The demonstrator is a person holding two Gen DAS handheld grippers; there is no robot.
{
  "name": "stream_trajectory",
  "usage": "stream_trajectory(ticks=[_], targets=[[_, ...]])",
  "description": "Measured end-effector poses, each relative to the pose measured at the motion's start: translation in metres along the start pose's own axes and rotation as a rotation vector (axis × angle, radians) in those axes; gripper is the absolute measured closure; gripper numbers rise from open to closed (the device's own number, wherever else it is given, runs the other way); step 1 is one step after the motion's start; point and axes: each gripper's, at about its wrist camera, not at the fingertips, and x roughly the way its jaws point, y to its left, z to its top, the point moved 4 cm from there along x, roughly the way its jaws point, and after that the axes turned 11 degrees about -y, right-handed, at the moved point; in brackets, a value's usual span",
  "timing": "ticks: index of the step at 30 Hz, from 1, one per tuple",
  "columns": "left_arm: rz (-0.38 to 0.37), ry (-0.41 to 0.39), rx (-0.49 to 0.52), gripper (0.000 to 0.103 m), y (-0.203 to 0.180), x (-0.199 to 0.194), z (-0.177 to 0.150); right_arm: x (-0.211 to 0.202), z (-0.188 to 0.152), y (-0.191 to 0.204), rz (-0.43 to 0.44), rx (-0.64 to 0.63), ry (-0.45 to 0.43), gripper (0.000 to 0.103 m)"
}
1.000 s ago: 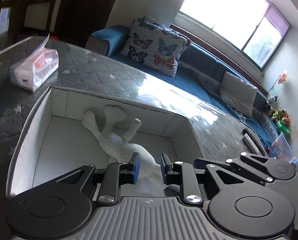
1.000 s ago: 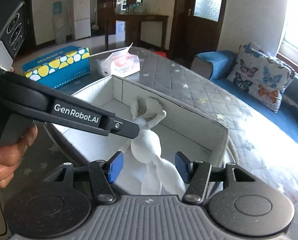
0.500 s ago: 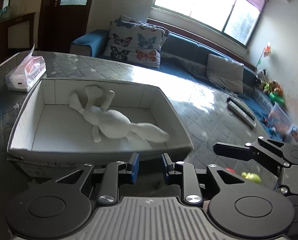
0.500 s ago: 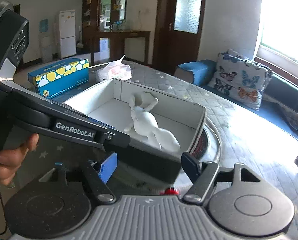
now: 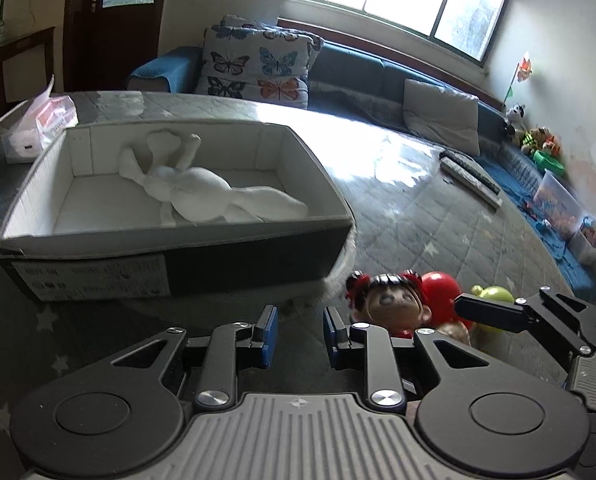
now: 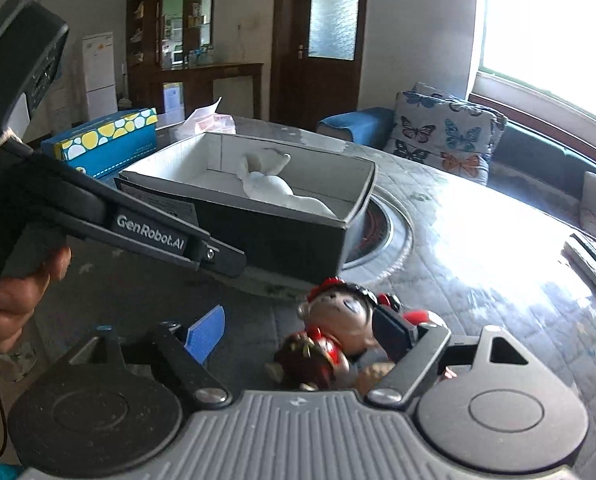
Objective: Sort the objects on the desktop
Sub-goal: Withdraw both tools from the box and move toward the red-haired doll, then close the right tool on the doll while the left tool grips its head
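While right tongs point(image 6: 302, 332) gape round doll point(image 6: 338, 320), its body hidden; left tongs point(image 5: 296, 334) parted, empty

Both grippers have pulled back out of the box point(image 5: 170, 236) toward the bench's near edge. The left gripper point(image 5: 296, 330) — a second ago straddling the white rabbit toy point(image 5: 202, 196) — now hangs empty above the bench, its pads slightly further apart. The right gripper point(image 6: 298, 334), jaws wide, now frames a red-hatted doll point(image 6: 338, 320), newly in view beside the box's near corner.
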Motion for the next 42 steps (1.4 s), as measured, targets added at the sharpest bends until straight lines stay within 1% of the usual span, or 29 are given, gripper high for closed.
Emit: stream_trajectory(ticks=[7,14,21,30,34,36,42], targets=[[-0.003,0.019,0.009,0.075,-0.009,0.002,-0.018,-0.013,-0.021,-0.004,-0.048,0.049,0.006,0.019],[-0.028,0.055,0.013,0.075,-0.017,0.007,-0.029,-0.024,-0.035,-0.014,-0.081,0.123,0.005,0.02],[-0.047,0.058,0.014,0.075,-0.022,0.007,-0.029,-0.029,-0.044,-0.02,-0.106,0.141,0.012,0.02],[-0.065,0.065,0.014,0.075,-0.027,0.009,-0.027,-0.027,-0.043,-0.025,-0.12,0.159,0.008,0.021],[-0.069,0.055,0.014,0.075,-0.028,0.008,-0.022,-0.028,-0.039,-0.023,-0.11,0.159,0.0,0.022],[-0.071,0.054,0.016,0.075,-0.028,0.01,-0.019,-0.026,-0.037,-0.019,-0.096,0.151,-0.005,0.026],[-0.08,0.04,0.021,0.075,-0.027,0.017,-0.005,-0.02,-0.029,-0.003,-0.04,0.125,-0.014,0.031]])
